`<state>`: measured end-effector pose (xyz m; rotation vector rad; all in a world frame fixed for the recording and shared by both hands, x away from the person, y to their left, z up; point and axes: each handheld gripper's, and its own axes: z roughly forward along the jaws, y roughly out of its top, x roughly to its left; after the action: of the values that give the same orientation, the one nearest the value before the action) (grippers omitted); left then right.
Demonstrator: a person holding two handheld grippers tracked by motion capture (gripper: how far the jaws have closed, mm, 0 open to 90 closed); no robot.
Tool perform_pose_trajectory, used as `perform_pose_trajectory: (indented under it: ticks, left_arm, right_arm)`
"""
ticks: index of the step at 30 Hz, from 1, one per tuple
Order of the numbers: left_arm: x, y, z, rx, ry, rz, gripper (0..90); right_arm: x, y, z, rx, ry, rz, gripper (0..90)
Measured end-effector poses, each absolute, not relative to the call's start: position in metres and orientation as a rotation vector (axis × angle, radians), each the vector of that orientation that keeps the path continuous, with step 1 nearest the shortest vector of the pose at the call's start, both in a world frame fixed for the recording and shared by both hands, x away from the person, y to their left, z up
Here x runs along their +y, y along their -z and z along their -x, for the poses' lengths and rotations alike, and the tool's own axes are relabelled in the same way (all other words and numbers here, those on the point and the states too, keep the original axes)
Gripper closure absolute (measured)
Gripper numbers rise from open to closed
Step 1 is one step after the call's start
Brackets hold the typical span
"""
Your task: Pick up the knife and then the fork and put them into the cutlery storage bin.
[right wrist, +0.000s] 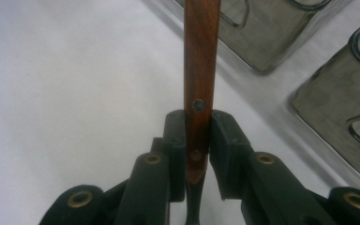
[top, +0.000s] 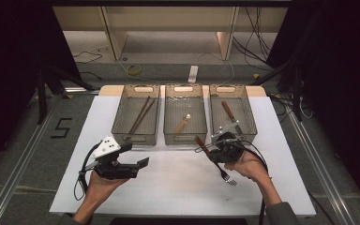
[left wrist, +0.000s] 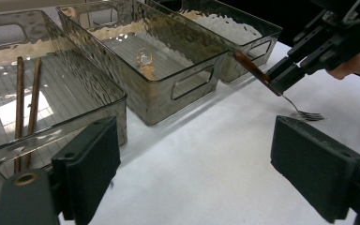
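Fork (right wrist: 198,93) clamped by wooden handle in right tool (right wrist: 198,140), left tool (left wrist: 197,164) wide, empty.

Free room and obstacles. Three clear bins stand in a row along the far half of the desk (top: 122,187): left bin (top: 136,120), middle bin (top: 183,119), right bin (top: 233,117), with only narrow gaps between their walls. The near half is open white surface between the left hand-held gripper (top: 143,163) and the right hand-held gripper (top: 209,150). The fork (top: 220,166) slants down to the desk beside the right bin's front.
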<state>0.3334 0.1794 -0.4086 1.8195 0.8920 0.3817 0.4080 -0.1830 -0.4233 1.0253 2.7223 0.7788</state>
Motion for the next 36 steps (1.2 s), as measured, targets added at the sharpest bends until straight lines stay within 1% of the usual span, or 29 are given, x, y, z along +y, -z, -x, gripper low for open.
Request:
perform_pose_trajectory:
  ticks: [5, 13, 27, 36]
  left_arm:
    - [0.180, 0.408, -0.333, 0.892, -0.384, -1.816, 15.6]
    - [0.181, 0.407, -0.332, 0.888, -0.386, -1.813, 15.6]
    - [0.181, 0.407, -0.332, 0.887, -0.386, -1.813, 15.6]
    - [0.182, 0.407, -0.332, 0.891, -0.387, -1.809, 15.6]
  right_arm:
    - [-0.170, 0.436, -0.411, 2.776, -0.587, -1.020, 77.3]
    - [-0.162, 0.454, -0.413, 2.836, -0.370, -1.006, 77.2]
    - [-0.156, 0.457, -0.415, 2.846, -0.296, -0.999, 76.0]
    - [-0.151, 0.455, -0.413, 2.833, -0.248, -0.942, 77.3]
